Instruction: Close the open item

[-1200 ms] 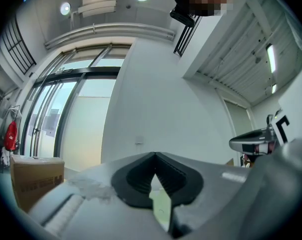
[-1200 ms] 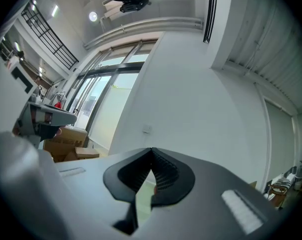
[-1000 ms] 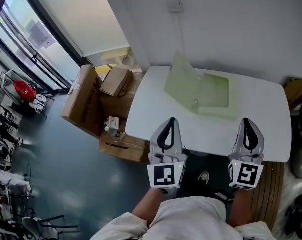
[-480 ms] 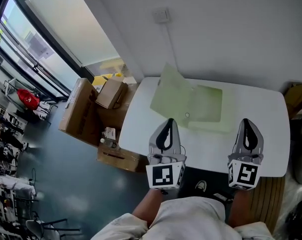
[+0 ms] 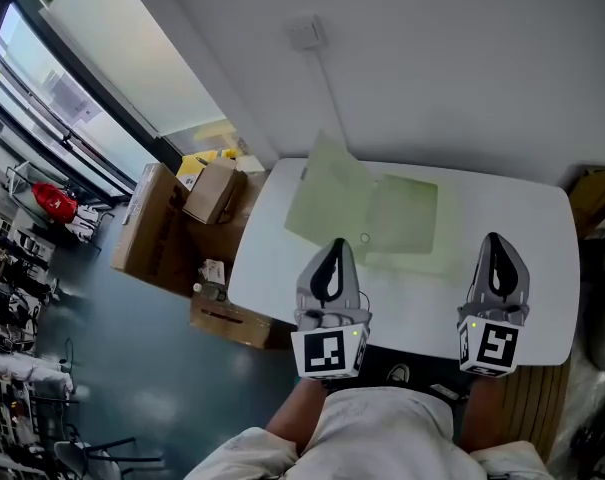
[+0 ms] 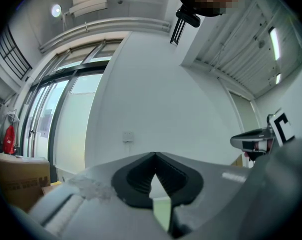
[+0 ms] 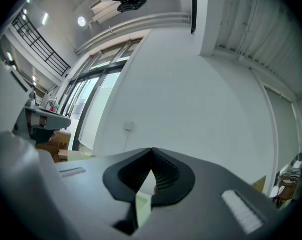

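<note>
step: approach, nothing touched | item: pale green flat plastic folder (image 5: 397,218) open on white tabletop (image 5: 527,298), left flap (image 5: 322,193) raised (perhaps snap-fastened) | left gripper (image 5: 334,256), right gripper (image 5: 496,253): jaws closed, empty, at near edge | next: reach forward, press flap down flat

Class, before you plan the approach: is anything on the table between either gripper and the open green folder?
Nothing visible. Only bare table lies between the folder and the left gripper or the right gripper. Both are shut and empty. The boxes sit off the table's left side, out of the way.
</note>
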`<state>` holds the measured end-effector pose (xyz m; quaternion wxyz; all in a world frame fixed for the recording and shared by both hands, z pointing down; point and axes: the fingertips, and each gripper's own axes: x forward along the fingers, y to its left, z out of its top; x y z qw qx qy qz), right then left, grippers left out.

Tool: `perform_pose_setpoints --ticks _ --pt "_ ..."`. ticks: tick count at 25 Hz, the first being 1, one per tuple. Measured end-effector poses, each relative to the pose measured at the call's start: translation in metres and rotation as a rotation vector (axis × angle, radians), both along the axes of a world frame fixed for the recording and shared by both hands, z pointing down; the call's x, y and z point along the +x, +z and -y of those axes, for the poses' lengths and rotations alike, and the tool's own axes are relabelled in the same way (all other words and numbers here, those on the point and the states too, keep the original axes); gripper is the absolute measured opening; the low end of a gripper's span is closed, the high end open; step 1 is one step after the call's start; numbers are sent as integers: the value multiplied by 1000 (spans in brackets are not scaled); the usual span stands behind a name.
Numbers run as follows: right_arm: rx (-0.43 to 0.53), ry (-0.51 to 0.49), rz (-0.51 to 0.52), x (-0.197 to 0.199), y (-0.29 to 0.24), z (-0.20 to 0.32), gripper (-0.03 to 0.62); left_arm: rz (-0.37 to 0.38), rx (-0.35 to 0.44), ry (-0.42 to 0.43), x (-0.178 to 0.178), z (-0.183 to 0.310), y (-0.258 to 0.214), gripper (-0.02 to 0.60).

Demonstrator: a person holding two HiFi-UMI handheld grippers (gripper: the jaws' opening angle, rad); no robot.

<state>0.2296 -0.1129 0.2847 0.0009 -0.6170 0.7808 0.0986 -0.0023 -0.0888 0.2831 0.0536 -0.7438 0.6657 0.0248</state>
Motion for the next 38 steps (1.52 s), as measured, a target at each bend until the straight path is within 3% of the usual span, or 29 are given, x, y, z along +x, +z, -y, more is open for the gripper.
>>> perform_pose_setpoints --ticks 13,29,38 --pt "-5 2 -58 -40 4 38 2 -15 21 -16 -53 41 8 2" --pt "20 -16 -116 -129 -9 80 2 -56 27 -31 -133 85 10 2" --pt "-11 -69 -141 -200 0 97 2 -55 -27 -26 -180 95 32 2"
